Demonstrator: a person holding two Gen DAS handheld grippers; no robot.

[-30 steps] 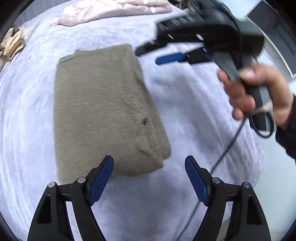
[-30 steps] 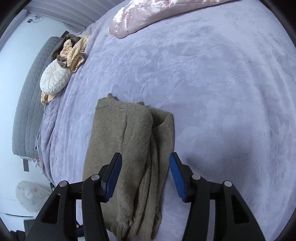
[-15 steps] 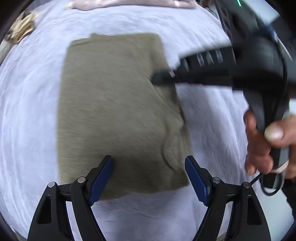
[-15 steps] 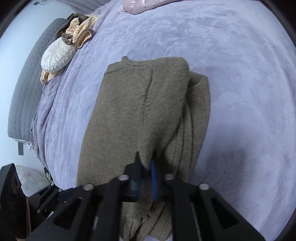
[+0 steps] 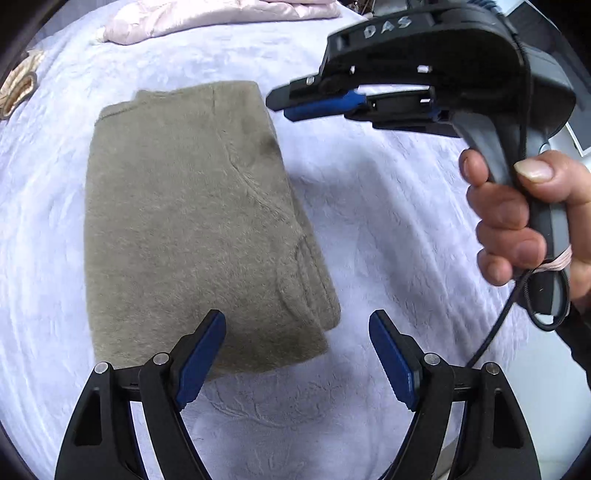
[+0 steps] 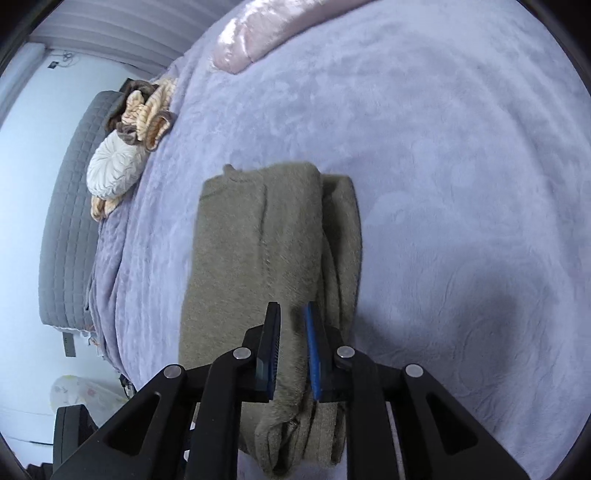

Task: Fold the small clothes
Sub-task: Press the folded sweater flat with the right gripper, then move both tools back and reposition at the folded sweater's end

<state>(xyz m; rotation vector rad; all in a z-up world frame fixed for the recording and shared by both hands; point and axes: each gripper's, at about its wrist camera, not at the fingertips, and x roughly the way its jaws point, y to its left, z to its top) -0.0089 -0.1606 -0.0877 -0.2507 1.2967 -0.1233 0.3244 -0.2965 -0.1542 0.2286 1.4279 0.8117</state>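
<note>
A folded olive-brown fuzzy sweater lies flat on the lavender bedspread. My left gripper hangs open over its near right corner, with nothing between the pads. My right gripper, held by a hand, hovers beside the sweater's far right corner. Its jaws are opening from a narrow gap and grip nothing. In the right wrist view the sweater shows through the slim gap of the right gripper, with its layered folded edge on the right.
A pink satin cloth lies at the far side of the bed. Striped clothes and a round white cushion sit by the grey padded headboard. A black cable dangles from the right gripper's handle.
The right gripper closed from wide open over the sweater, then lifted off to its far right corner with a small gap showing again. The left gripper stayed open near the sweater's near edge.
</note>
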